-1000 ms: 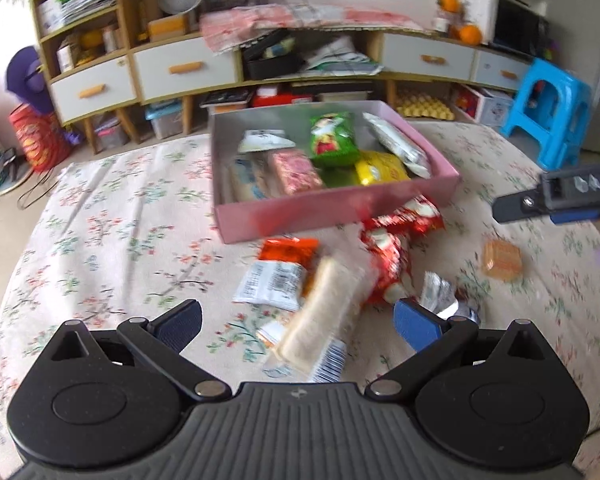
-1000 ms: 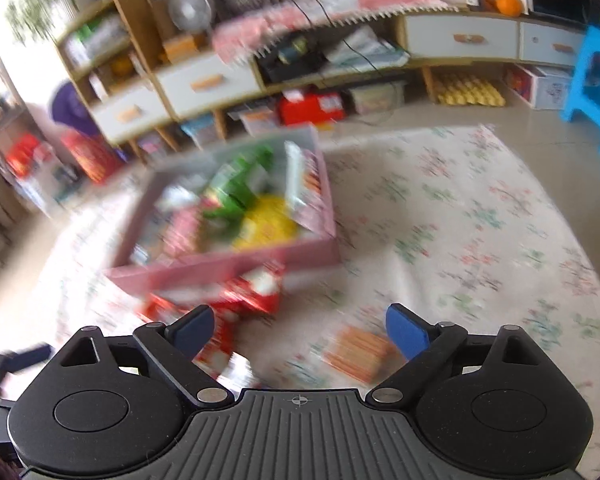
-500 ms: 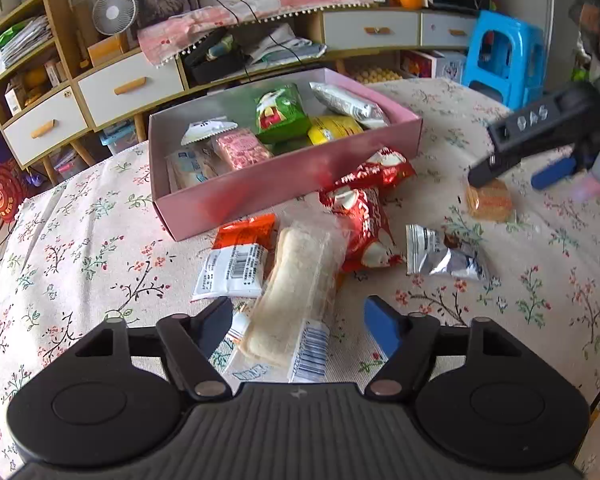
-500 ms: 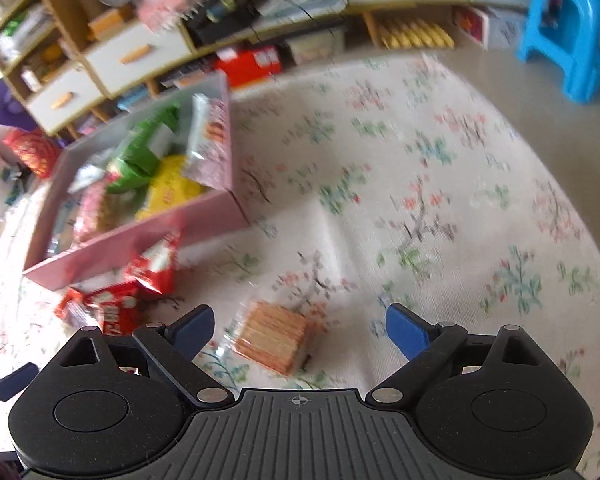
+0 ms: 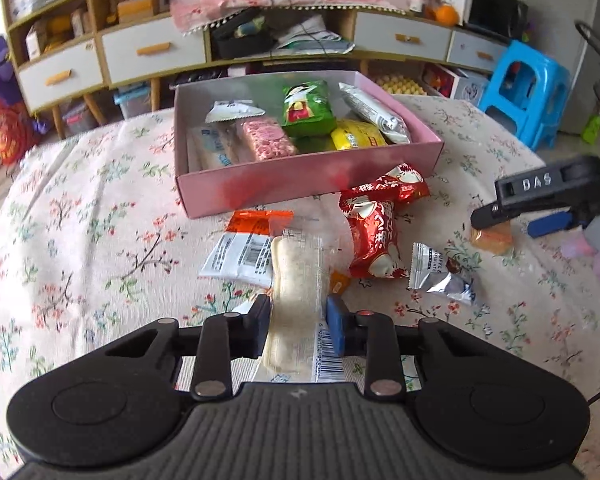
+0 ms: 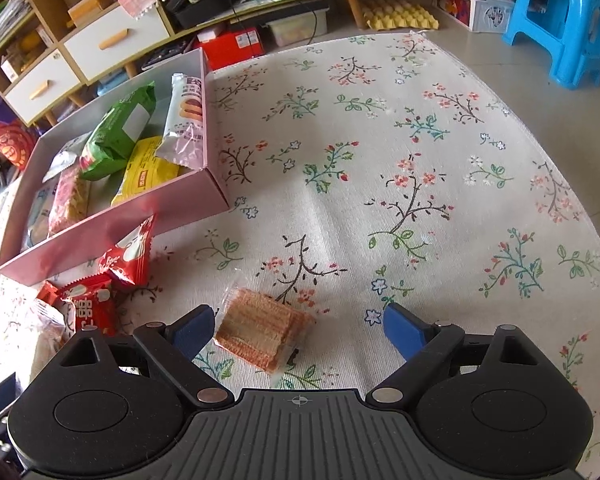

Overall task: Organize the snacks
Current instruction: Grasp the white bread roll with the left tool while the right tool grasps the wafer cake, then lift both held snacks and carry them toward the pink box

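Our left tongs point(image 5: 297, 330) clamp the long cream-filled bread pack point(image 5: 296, 280) near the pink box point(image 5: 300, 176); right tongs point(image 6: 298, 330) apart around the wafer pack point(image 6: 260, 330), bare worktop point(image 6: 440, 152) beyond.

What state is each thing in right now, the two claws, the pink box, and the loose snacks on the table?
Left claw: shut on the long bread packet.
Right claw: open, around the wafer packet, not gripping it.
Pink box: open, no lid, partly filled with snacks.
Red packets: lying loose outside the box.
Silver packet: lying loose on the cloth.
Barcode packet: flat, partly under the bread.
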`<action>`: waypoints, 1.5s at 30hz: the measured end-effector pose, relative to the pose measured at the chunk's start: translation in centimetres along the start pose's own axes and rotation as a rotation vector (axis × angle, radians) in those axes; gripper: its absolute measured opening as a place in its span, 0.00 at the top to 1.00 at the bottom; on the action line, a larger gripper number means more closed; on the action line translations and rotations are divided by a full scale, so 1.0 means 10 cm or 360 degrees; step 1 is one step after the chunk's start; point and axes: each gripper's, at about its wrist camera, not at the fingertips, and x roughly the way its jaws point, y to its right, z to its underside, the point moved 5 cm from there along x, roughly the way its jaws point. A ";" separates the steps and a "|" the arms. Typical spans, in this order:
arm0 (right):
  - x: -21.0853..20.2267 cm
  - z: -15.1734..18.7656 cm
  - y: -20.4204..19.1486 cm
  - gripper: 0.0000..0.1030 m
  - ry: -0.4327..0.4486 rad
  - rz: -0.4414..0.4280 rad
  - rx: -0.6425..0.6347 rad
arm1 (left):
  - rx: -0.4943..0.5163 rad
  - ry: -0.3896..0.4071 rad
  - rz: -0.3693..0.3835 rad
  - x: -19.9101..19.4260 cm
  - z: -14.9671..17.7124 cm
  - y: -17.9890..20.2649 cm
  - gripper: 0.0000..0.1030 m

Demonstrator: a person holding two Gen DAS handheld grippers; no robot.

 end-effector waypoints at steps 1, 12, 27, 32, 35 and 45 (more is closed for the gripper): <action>-0.01 0.00 0.00 0.14 0.0000 -0.0011 0.0000 | -0.0023 -0.0009 0.0003 -0.02 0.01 -0.02 0.74; -0.10 0.07 -0.16 0.58 -0.0065 -0.0154 -0.0053 | -0.0281 -0.0060 -0.0046 -0.26 0.16 -0.47 0.75; -0.19 0.32 -0.25 0.29 -0.0179 -0.0243 -0.0135 | -0.0367 -0.0093 -0.0035 -0.31 0.37 -0.75 0.63; -0.20 0.36 -0.29 0.29 -0.0136 -0.0217 -0.0157 | -0.0321 -0.0108 -0.0055 -0.26 0.39 -0.67 0.51; -0.19 0.37 -0.33 0.29 -0.0102 -0.0188 -0.0184 | -0.0281 -0.0120 -0.0100 -0.23 0.41 -0.63 0.50; -0.15 0.40 -0.43 0.31 0.0000 -0.0061 -0.0262 | -0.0231 -0.0130 -0.0185 -0.19 0.44 -0.62 0.53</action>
